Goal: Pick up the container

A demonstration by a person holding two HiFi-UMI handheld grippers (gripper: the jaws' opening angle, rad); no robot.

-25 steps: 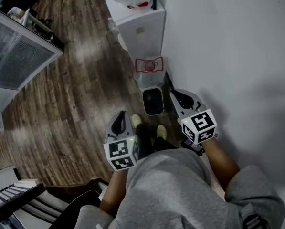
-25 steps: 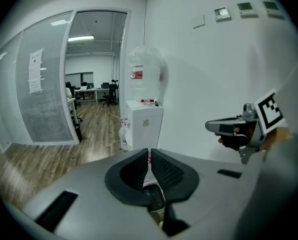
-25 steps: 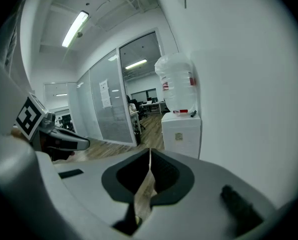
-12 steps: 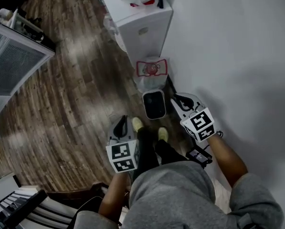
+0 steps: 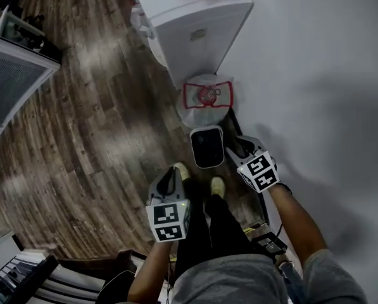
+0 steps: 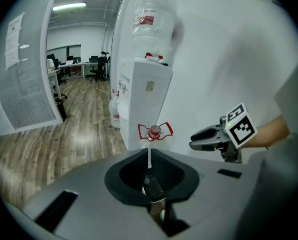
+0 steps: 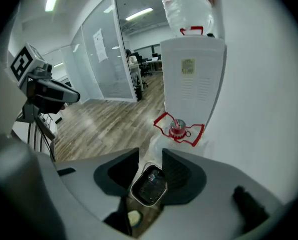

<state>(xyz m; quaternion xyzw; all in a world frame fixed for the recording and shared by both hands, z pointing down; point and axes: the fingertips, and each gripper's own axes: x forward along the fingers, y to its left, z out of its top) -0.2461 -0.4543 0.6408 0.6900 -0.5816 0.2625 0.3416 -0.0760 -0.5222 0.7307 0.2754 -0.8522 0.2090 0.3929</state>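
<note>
The container (image 5: 207, 146) is a small rounded box with a white rim and a dark inside. It stands on the wood floor by the white wall, just ahead of the person's shoes. My right gripper (image 5: 240, 147) hangs to its right, above floor level. Its jaws are opening with nothing between them. In the right gripper view the container (image 7: 149, 186) shows far below, through the gap of that gripper (image 7: 150, 156). My left gripper (image 5: 169, 173) hovers to the container's left with its jaws together and empty; the left gripper view shows the same gripper (image 6: 149, 158).
A clear water jug with a red handle cap (image 5: 205, 97) stands on the floor just beyond the container, against a white water dispenser (image 5: 198, 33). The white wall (image 5: 315, 94) runs along the right. The person's shoes (image 5: 216, 186) are near the container. Wood floor (image 5: 81, 125) spreads left.
The right gripper's jaws have spread apart from shut. The head view has tipped forward, so the dispenser, jug and container sit lower in the picture. Both grippers stay beside the container.
</note>
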